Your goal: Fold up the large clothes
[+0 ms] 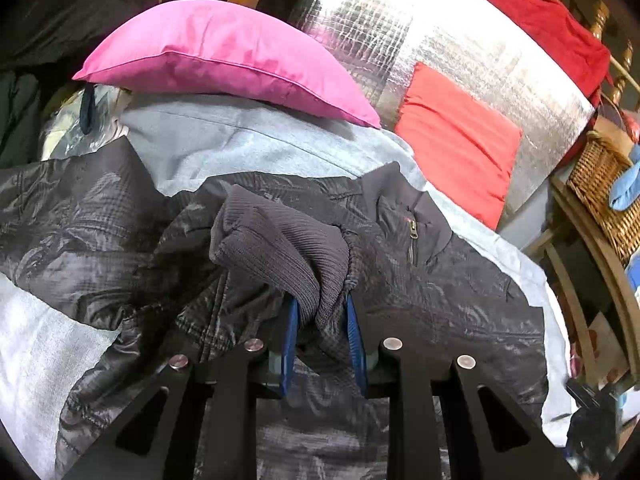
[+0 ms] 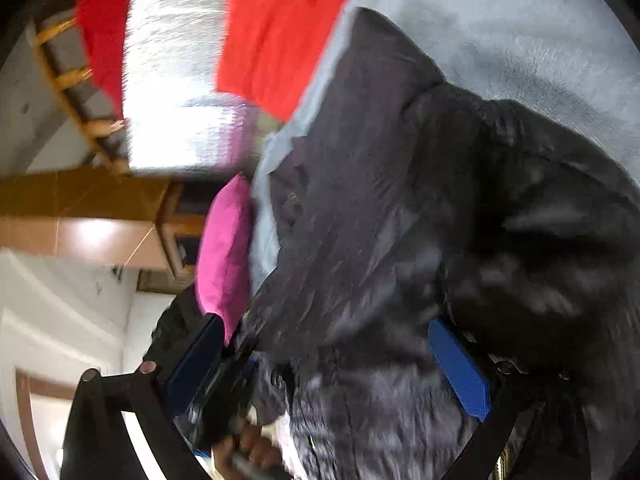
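A large dark quilted jacket (image 1: 440,300) lies spread on a light grey sheet (image 1: 248,140). My left gripper (image 1: 322,312) is shut on the jacket's ribbed knit cuff (image 1: 280,248), which bunches up between the blue pads. A zipped chest pocket (image 1: 412,236) shows to the right of the cuff. In the blurred right wrist view the jacket (image 2: 380,200) fills the space between the wide-apart blue pads of my right gripper (image 2: 320,344), which is open. The other gripper and a hand (image 2: 248,448) show at the bottom left.
A pink pillow (image 1: 224,56) lies at the far edge of the sheet. A red cushion (image 1: 456,140) rests on a silver foil mat (image 1: 440,40). A wicker basket (image 1: 604,184) stands at the right. Wooden furniture (image 2: 80,208) is beyond the bed.
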